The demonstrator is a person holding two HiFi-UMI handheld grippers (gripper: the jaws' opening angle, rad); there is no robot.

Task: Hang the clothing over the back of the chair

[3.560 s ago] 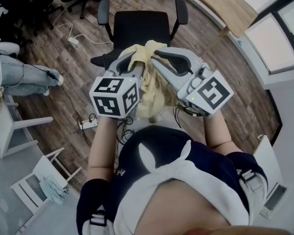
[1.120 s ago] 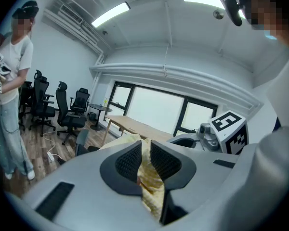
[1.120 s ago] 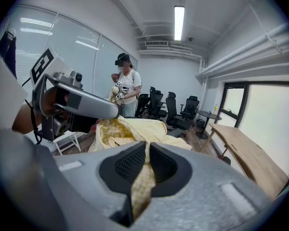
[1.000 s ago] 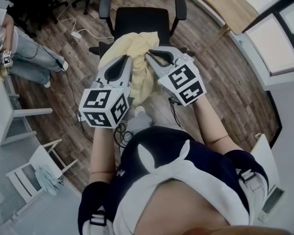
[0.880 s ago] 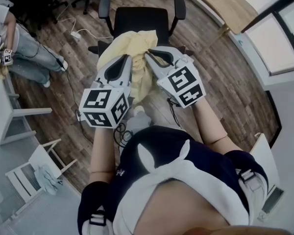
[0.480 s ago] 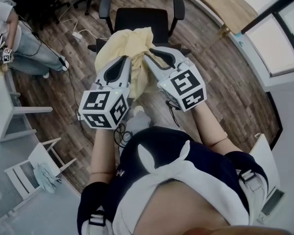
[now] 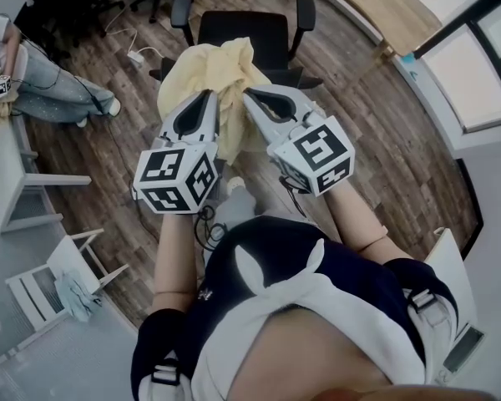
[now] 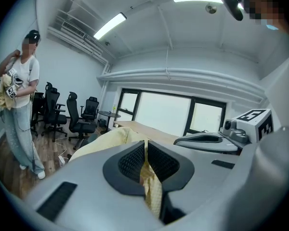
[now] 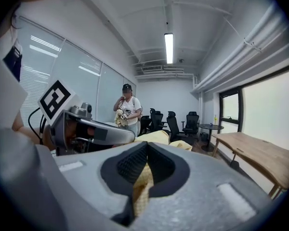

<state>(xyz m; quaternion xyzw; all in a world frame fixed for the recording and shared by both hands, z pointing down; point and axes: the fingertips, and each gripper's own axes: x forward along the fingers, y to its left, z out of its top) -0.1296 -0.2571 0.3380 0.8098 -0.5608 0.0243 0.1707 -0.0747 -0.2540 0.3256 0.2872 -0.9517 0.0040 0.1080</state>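
The pale yellow clothing [image 7: 207, 67] hangs bunched in the upper middle of the head view, overlapping the near edge of the black office chair [image 7: 244, 33]; whether it touches the chair cannot be told. The left gripper [image 7: 210, 98] has just been closing, and its ribbed pads now pinch a fold of the cloth, as the left gripper view [image 8: 145, 146] shows. The right gripper [image 7: 249, 97] is likewise clamped on the clothing, a yellow fold squeezed between its jaws [image 9: 145, 150]. Both marker cubes, left [image 7: 175, 178] and right [image 7: 321, 153], bear black-and-white square codes. A small white logo [image 7: 204, 291] on the wearer's dark top is too small to read. A wooden bench [image 7: 376, 2] stands at upper right.
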